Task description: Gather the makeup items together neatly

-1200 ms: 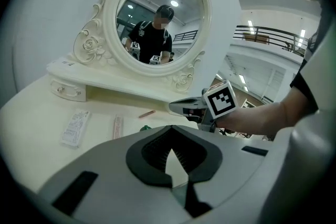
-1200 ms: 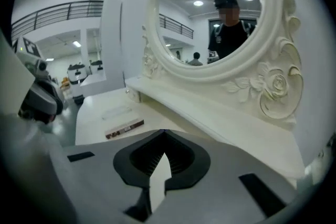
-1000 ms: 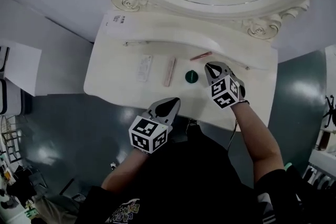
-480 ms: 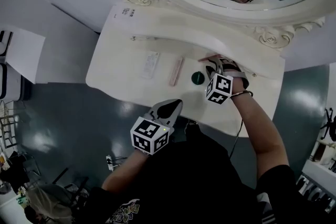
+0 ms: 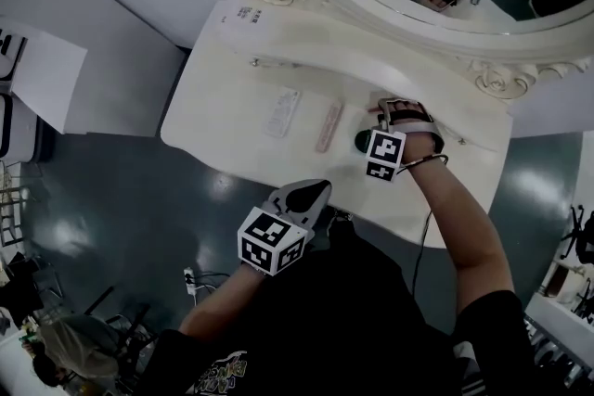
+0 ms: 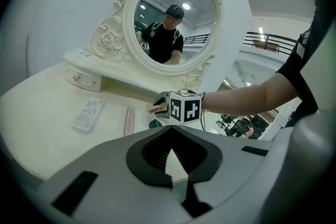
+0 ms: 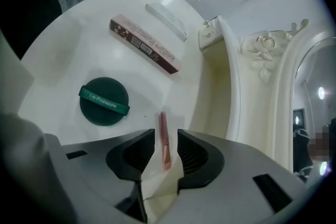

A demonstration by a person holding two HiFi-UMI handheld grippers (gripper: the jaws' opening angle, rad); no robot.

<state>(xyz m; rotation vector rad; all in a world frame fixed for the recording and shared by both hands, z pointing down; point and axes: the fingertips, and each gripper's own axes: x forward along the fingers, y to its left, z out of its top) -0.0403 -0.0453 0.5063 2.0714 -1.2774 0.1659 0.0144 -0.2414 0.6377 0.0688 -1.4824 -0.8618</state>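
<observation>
We see the right hand-held gripper (image 7: 165, 147) tipped steeply down over the white desk (image 7: 58, 55), close to the foot of its raised back ledge. Its jaws stand wide & have only just been opening. A slim pink stick of makeup (image 7: 163, 131) lies btwn them on the desk top w/ a gap on either side, so neither pad presses on it.

Left of the stick in the right gripper view, apart from it, sits a round dark-green compact w/ a green band across its lid (image 7: 104, 101). Beyond the compact lies a long pink rectangular box (image 7: 144, 45), and beyond that a flat white packet (image 7: 167, 21), near a small drawer in the ledge. From the head view these three run in a loose row, packet at the left end & compact at the right, none touching.

The left hand-held gripper (image 6: 170, 155) hangs at the desk's near edge, pointing toward the items, well apart from them. Its jaws are fully together w/ nothing btwn them.

An ornate oval white-framed mirror (image 6: 176, 18) stands at the back of the desk.
</observation>
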